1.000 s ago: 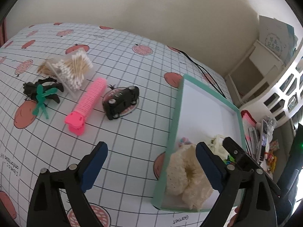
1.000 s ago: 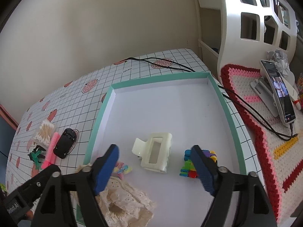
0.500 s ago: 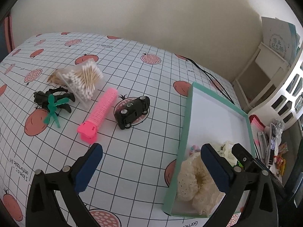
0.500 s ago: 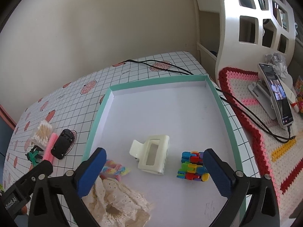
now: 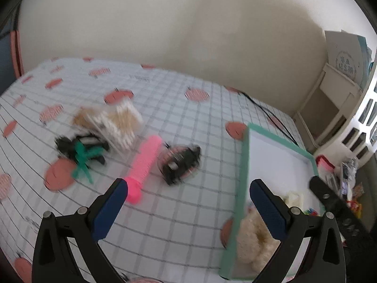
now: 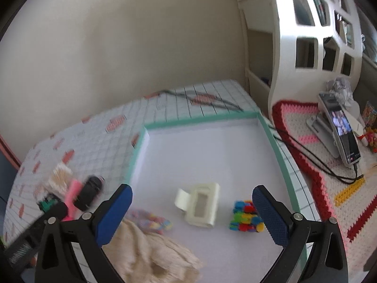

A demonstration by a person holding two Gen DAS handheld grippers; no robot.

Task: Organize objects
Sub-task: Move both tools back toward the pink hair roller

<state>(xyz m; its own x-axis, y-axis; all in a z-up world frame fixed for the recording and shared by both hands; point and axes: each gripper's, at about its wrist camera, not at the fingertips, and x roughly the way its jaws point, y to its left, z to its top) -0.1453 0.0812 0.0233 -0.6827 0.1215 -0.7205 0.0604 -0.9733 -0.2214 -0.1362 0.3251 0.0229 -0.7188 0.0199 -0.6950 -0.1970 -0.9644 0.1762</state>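
Note:
A green-rimmed white tray (image 6: 207, 118) (image 5: 243, 165) holds a cream hair claw (image 6: 200, 204), a multicoloured block cluster (image 6: 245, 215), a small pastel item (image 6: 150, 219) and a cream scrunchie (image 6: 150, 254) (image 5: 254, 240). Left of the tray lie a pink hair roller (image 5: 143, 162), a black toy car (image 5: 181, 162), a cotton swab pack (image 5: 115, 122) and a black and green hair tie (image 5: 80, 151). My left gripper (image 5: 188, 207) hovers open above the mat by the tray's near corner. My right gripper (image 6: 192, 212) is open over the tray, with nothing between its fingers.
The grid mat with red fruit prints (image 5: 165, 108) covers the table. A black cable (image 6: 207, 99) runs behind the tray. On the right, a phone on a stand (image 6: 339, 129) sits on a crocheted mat (image 6: 329, 188), by a white shelf unit (image 6: 313, 35).
Both grippers have widened their jaws. The left wrist view has tilted, so the loose objects sit lower and nearer in the frame. The right view shifted slightly and is blurred.

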